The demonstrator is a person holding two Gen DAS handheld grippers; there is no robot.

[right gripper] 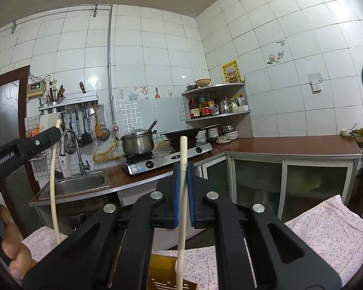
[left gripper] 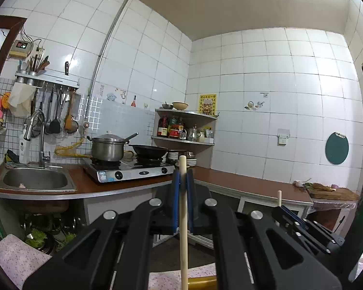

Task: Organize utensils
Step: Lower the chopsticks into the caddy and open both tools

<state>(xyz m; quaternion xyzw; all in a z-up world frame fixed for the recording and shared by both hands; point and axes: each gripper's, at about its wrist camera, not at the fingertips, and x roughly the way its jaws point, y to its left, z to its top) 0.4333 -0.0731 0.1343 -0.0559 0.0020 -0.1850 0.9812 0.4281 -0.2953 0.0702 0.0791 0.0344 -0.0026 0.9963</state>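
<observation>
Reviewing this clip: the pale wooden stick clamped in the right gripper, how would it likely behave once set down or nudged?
The wooden stick looks stiff: it stands straight, unsupported, above the right gripper. Round and smooth, it would probably roll on a flat surface. Being thin, it is likely light.

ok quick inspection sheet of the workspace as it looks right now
surface: pink floral cloth below the grippers
job's things: one pale wooden chopstick upright in the left hand-held gripper; a second chopstick in the right hand-held gripper; yellow slotted holder beneath
clutter: pot and wok on the stove, stacked dishes, bottles on the corner shelf
grippers: both shut, each on its chopstick
cables: wires by the wall meter; yellow hose behind the stove
surroundings: tiled kitchen, sink, hanging utensil rack
</observation>
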